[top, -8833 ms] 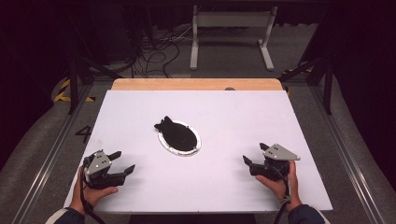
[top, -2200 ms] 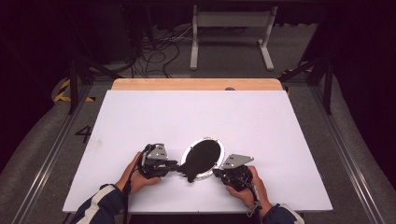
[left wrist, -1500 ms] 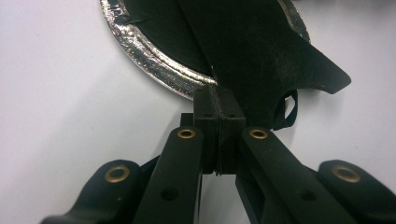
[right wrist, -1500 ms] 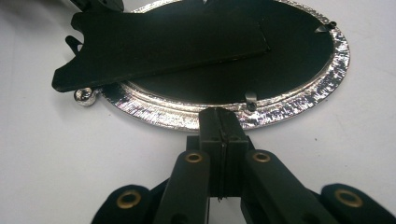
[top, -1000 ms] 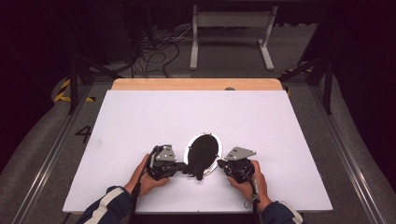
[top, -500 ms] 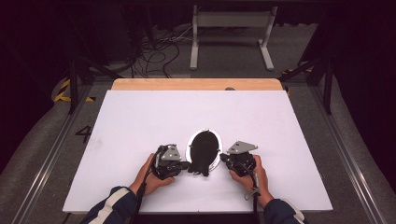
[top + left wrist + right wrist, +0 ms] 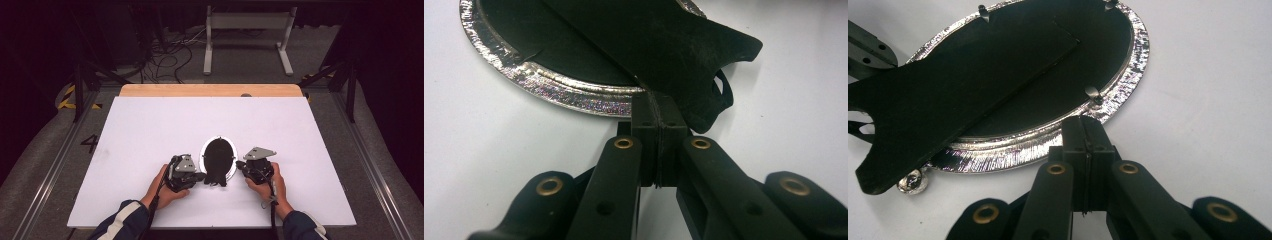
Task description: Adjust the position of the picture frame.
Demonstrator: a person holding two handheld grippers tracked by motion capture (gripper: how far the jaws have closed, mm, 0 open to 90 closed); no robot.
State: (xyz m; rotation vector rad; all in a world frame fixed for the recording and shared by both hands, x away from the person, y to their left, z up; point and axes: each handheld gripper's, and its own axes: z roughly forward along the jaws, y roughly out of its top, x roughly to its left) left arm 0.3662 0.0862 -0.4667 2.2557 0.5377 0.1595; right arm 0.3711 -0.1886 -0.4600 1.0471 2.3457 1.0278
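While the oval frame (image 7: 218, 159) lies flat on the white table (image 7: 150, 125), its black stand (image 7: 664, 45) folded across the dark back, both tongs sit at its near end. The left gripper (image 7: 199, 176) has its jaws pressed together at the silver rim (image 7: 549, 85), under the stand's edge. The right gripper (image 7: 240, 165), jaws likewise together, touches the rim on the opposite side.

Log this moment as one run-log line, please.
left tongs: shut at black flap | right tongs: shut at silver frame rim | table
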